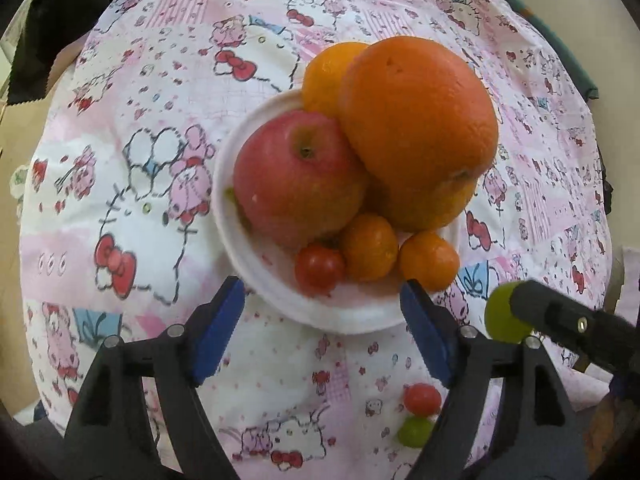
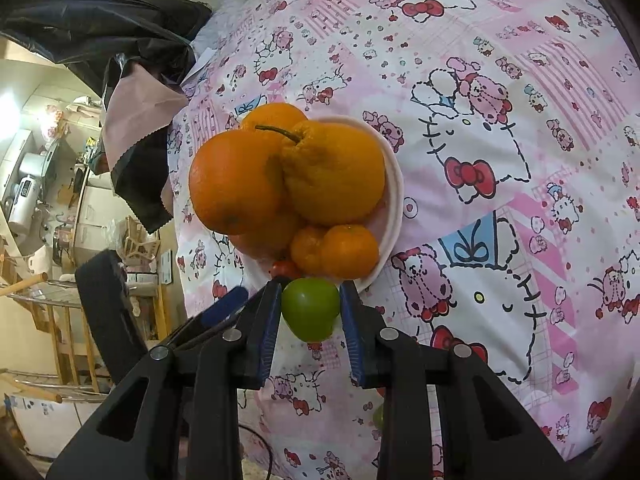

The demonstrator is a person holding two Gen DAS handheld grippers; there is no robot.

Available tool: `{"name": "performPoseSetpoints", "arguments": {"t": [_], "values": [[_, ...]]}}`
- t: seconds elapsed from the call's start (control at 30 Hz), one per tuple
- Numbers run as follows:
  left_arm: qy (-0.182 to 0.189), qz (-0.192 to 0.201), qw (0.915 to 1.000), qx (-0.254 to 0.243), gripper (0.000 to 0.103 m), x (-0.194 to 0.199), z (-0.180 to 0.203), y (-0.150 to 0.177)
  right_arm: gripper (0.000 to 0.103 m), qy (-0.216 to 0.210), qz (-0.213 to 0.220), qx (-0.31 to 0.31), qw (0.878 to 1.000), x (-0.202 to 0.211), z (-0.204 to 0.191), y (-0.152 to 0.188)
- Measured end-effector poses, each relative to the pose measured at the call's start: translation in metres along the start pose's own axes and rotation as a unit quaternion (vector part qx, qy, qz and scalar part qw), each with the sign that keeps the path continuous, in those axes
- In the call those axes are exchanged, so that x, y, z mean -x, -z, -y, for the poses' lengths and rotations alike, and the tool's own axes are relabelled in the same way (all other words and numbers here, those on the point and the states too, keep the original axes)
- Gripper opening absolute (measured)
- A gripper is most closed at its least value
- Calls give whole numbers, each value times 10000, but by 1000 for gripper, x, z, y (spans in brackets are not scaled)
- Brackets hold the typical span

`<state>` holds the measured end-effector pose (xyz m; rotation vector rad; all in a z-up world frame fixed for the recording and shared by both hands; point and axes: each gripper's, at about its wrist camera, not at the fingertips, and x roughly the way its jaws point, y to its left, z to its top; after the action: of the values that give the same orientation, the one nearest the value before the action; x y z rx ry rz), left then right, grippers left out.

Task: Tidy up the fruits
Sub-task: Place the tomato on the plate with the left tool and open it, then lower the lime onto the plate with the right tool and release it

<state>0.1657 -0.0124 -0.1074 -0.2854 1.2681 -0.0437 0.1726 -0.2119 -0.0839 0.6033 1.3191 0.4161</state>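
A white plate [image 1: 344,320] on the pink patterned cloth [image 1: 120,160] carries a red apple [image 1: 296,180], a large orange [image 1: 416,120], another orange [image 1: 324,76] behind, two small mandarins [image 1: 370,248] and a cherry tomato [image 1: 320,268]. My left gripper [image 1: 323,294] is open over the plate's near rim, nothing between its blue pads. The tomato lies just beyond them. My right gripper [image 2: 310,292] is shut on a green fruit [image 2: 310,308], held just short of the plate [image 2: 394,184]; it shows at the right of the left wrist view too. A red tomato [image 1: 422,399] and a green fruit [image 1: 415,432] lie on the cloth.
A black bag with a pinkish cloth [image 2: 132,92] lies at the table's far left corner. Beyond the table's left edge are shelves and wooden racks [image 2: 60,200]. The left gripper's blue pad [image 2: 224,304] shows beside my right fingers.
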Motion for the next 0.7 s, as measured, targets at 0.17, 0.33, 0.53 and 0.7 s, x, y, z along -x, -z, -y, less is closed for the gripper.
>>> {"name": "performPoseSetpoints", "arguments": {"t": [0.17, 0.33, 0.53, 0.7], "values": [[-248, -58, 9996, 146, 77, 23, -11, 7, 32, -62, 49, 36, 10000, 2, -2, -1], [-461, -88, 9986, 245, 77, 53, -26, 16, 32, -153, 39, 128, 9998, -2, -8, -2], [-637, 150, 9978, 143, 77, 71, -36, 32, 32, -140, -61, 269, 9995, -21, -21, -7], [-682, 134, 9974, 199, 77, 58, -42, 32, 32, -6, -192, 567, 9982, -44, -33, -7]]}}
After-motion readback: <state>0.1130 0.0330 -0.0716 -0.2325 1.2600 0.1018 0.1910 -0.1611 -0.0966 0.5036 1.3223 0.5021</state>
